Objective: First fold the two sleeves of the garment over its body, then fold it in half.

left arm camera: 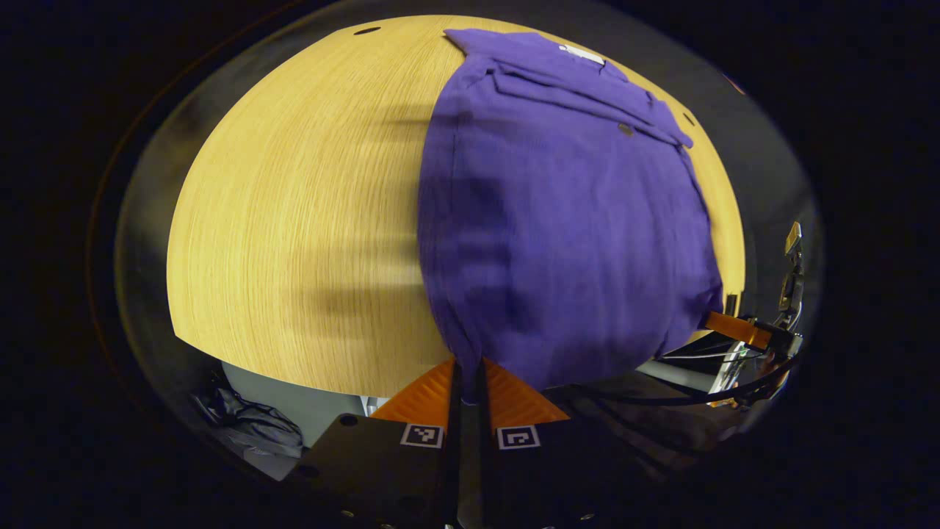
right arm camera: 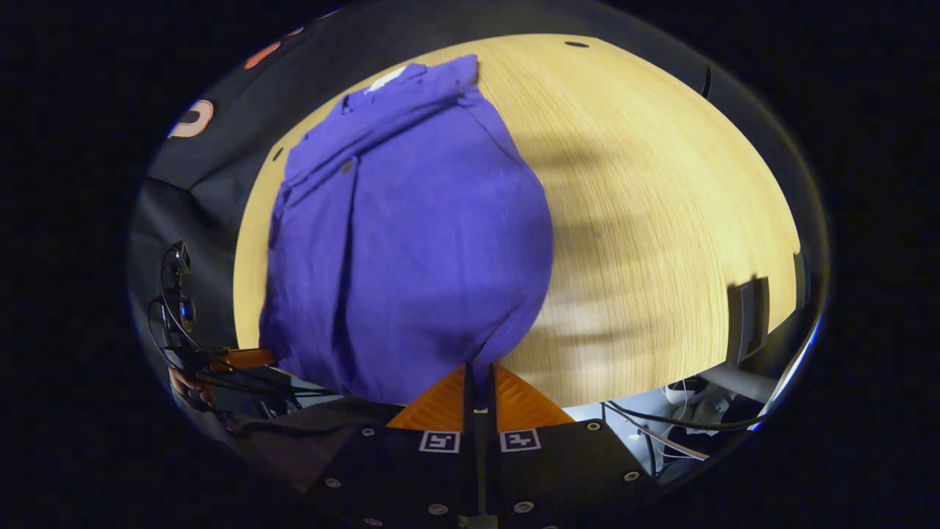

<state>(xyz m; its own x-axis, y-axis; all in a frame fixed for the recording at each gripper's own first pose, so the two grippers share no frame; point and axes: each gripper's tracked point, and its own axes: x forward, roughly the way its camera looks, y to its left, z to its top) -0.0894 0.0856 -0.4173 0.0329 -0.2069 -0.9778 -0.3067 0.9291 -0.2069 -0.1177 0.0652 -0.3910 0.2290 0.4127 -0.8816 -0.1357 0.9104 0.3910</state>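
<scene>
A purple garment [left arm camera: 565,220] lies on the wooden table [left arm camera: 294,220], its collar end far from me and both sleeves folded over the body. My left gripper [left arm camera: 468,386] is shut on the garment's near left hem corner, at the table's front edge. In the right gripper view the same garment [right arm camera: 411,250] stretches away from my right gripper [right arm camera: 479,386], which is shut on the near right hem corner. The hem is lifted slightly between the two grippers. The right gripper [left arm camera: 742,329] also appears far right in the left gripper view, and the left gripper [right arm camera: 242,360] at the lower left of the right gripper view.
Bare wood spreads left of the garment in the left gripper view and right of it [right arm camera: 661,220] in the right gripper view. Cables [right arm camera: 661,426] and equipment hang below the table's front edge. A dark block [right arm camera: 747,312] sits at the table's right edge.
</scene>
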